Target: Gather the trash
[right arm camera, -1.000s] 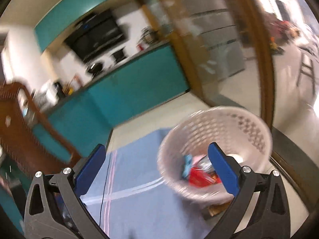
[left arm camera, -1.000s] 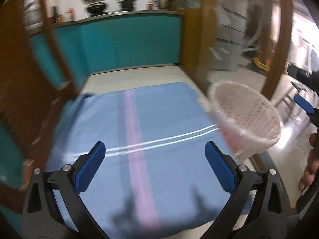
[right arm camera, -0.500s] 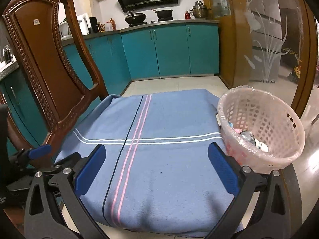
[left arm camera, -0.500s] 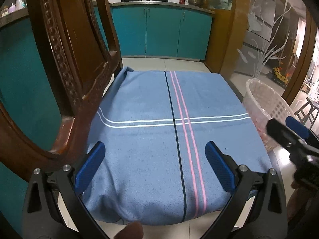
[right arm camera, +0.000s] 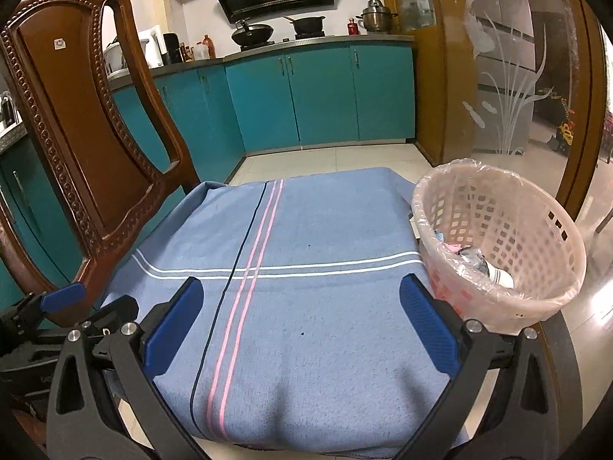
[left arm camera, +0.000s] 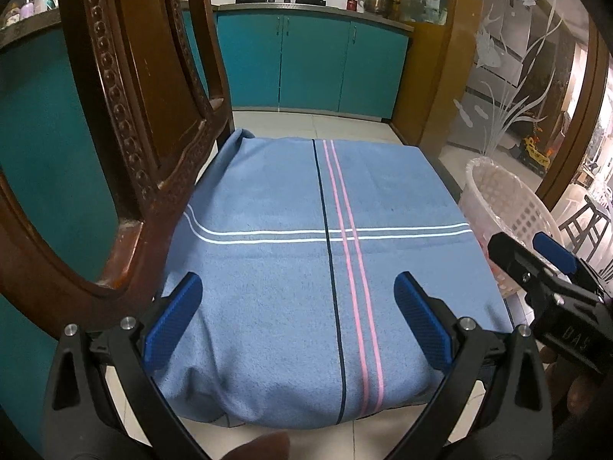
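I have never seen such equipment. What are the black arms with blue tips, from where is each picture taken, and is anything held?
They are two hand-held grippers; a person carries one in each hand, each with a camera looking along its fingers. One picture comes from the left gripper, the other from the right gripper. Both are open and hold nothing. Before them lies a blue striped cloth with no trash visible on it. At its right edge stands a lined basket with trash inside. A wooden chair stands left.

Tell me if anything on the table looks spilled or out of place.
Nothing stands out. The blue cloth lies flat with no litter on it, and the lined trash basket stands upright at its right edge, wrappers inside. Both grippers are open and empty.
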Available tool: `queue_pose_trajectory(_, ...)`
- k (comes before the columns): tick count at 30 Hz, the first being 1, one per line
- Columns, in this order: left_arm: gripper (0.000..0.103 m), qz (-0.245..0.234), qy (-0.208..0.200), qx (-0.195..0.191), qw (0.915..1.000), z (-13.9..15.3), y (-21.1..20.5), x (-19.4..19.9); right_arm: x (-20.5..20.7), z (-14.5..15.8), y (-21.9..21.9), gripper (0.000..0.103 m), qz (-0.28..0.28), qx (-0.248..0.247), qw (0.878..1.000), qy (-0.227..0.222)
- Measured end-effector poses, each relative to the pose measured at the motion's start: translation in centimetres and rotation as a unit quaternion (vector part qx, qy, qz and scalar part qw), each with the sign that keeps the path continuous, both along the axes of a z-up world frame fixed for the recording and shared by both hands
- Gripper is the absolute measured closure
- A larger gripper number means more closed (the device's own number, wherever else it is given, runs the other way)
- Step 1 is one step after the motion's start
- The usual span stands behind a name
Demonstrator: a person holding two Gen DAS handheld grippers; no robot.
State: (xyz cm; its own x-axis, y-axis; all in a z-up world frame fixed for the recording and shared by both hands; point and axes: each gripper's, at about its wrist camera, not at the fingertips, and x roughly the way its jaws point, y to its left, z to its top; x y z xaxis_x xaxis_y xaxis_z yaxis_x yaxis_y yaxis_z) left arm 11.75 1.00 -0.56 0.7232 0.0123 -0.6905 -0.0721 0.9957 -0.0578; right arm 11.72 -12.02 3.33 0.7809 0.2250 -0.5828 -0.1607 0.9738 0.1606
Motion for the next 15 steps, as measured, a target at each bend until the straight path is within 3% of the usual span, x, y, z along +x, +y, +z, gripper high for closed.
queue_pose_trajectory(15, 0.003, 0.003, -0.002, 0.003, 1.0000, 0.19, 0.05, 0.05, -0.18, 0.22, -0.22, 0.003, -0.001, 0.005, 1.000, -0.003)
